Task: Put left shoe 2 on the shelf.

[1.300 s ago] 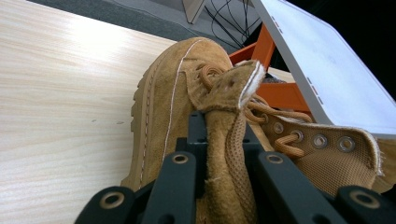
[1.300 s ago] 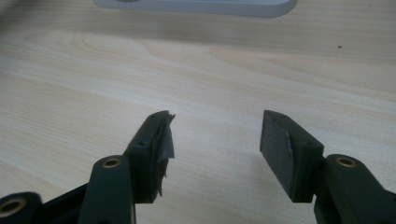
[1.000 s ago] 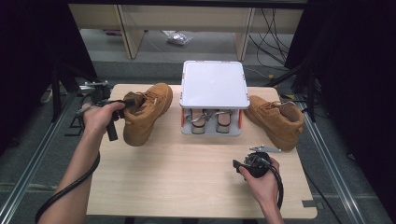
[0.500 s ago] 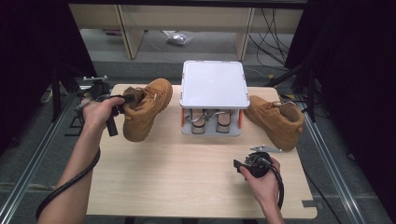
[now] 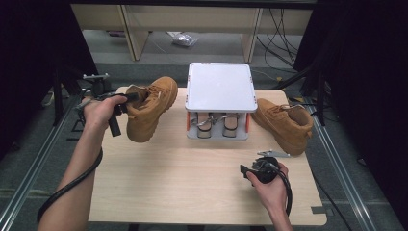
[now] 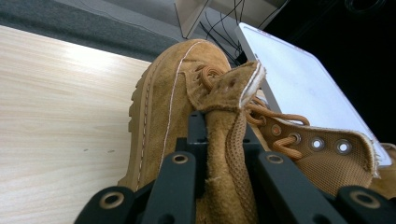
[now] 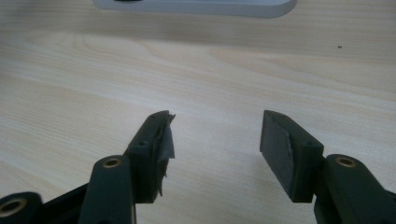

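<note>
At the table's left, the left gripper (image 6: 219, 154) is pinching a boot (image 5: 146, 108) by its tongue, tilted off the wood, while the right gripper (image 7: 215, 149) is resting wide open and empty; no placement is done yet.

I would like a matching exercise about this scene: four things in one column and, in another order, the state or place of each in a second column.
Things:
1. left gripper
2. right gripper
3. right boot
4. white-topped rack

States or places:
A. stands at the middle of the table's far side
B. jaws apart, holding nothing, above bare wood
C. lies on the table's right side, untouched
D. jaws closed on the collar of the left boot

Pairs: 1-D, 2-B, 3-C, 4-A
</note>
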Available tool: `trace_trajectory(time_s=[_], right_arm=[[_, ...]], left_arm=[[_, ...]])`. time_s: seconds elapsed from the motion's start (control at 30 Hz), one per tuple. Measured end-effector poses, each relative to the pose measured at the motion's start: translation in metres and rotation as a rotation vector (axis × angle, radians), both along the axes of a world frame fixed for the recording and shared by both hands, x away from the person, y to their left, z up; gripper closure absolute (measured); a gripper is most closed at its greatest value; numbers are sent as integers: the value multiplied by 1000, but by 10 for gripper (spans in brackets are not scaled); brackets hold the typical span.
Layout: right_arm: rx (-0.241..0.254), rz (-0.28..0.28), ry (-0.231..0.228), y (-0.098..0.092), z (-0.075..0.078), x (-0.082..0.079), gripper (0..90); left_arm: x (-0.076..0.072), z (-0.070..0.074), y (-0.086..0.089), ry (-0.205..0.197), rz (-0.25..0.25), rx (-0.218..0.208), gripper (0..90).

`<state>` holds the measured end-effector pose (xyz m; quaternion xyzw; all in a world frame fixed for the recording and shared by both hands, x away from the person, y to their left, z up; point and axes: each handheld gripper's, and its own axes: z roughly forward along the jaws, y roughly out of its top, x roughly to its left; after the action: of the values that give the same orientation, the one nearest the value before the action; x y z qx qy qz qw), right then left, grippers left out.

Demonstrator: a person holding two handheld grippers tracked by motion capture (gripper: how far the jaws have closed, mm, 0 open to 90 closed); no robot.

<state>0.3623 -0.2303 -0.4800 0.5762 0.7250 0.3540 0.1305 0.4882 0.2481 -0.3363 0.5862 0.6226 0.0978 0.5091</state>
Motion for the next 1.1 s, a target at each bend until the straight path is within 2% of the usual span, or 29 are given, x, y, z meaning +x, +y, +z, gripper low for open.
trace_trajectory(time_s=[0.17,0.2,0.27,0.33,0.5,0.8,1.1], right_arm=[[-17,14,-10,0,0,0,440],[-16,0,4,0,0,-1,440],[-20,13,-13,0,0,0,440],[-1,-1,0,0,0,0,440],[0,12,-14,-1,-1,0,440],[-8,4,-7,0,-1,0,440],[-12,6,-7,0,-1,0,441]], left_arm=[[1,2,-2,-9,2,-2,814],[2,3,-2,-10,2,0,814],[3,4,-3,-10,-1,2,813],[3,6,-4,-14,1,2,813],[5,10,-6,-19,1,-4,813],[8,18,-9,-41,0,-8,813],[11,19,-12,-39,4,-17,813]])
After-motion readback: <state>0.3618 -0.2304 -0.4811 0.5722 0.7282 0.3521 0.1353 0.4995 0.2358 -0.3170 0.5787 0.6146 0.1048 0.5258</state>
